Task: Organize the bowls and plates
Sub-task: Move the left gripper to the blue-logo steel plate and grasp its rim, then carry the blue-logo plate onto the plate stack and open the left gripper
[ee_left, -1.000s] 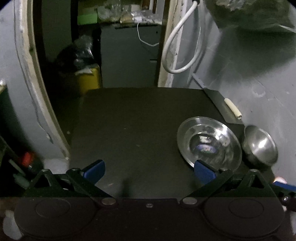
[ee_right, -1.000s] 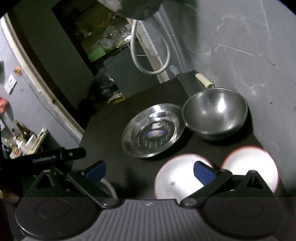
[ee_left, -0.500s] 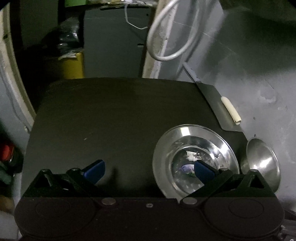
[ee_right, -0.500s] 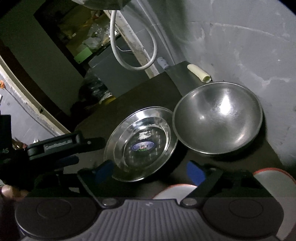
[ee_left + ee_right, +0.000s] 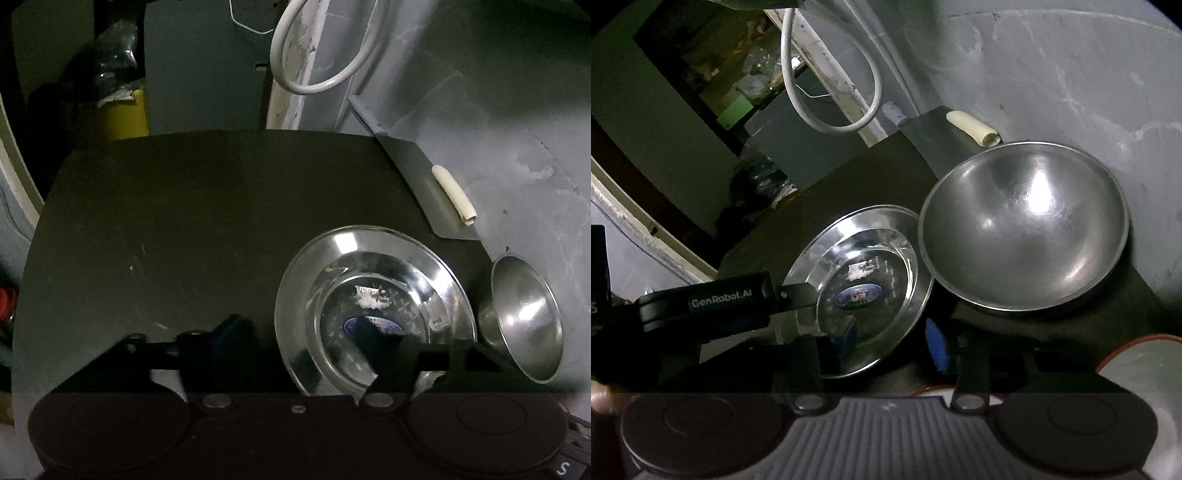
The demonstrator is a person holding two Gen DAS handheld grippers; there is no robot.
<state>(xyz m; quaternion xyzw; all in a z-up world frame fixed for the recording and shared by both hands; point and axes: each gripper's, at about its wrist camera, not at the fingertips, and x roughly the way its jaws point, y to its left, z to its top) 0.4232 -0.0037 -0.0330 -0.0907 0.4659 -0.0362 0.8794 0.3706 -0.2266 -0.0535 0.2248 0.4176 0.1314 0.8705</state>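
Note:
A shiny steel plate [image 5: 373, 280] [image 5: 857, 258] with a blue sticker lies on the black table [image 5: 184, 221]. A steel bowl [image 5: 524, 321] [image 5: 1023, 229] sits right of it, rims nearly touching. My left gripper [image 5: 295, 332] straddles the plate's left rim, one finger over the dish and one outside. Its jaws are closing, with a wide gap still around the rim. My right gripper [image 5: 890, 341] straddles the plate's near right rim. Its jaws are closing too, and the blue pads [image 5: 936, 343] stand a little off the metal. The left gripper's body [image 5: 713, 299] reaches in from the left.
Two white plates with red rims [image 5: 1145, 354] lie at the near right, partly under my right gripper. A white roll [image 5: 454, 195] rests on a grey sheet by the wall. A white cable loop [image 5: 325, 74] hangs at the back. The grey wall runs close on the right.
Both grippers came down and in onto the steel plate from opposite sides. Their jaws narrowed from wide open. The white plates slid mostly out of the right wrist view.

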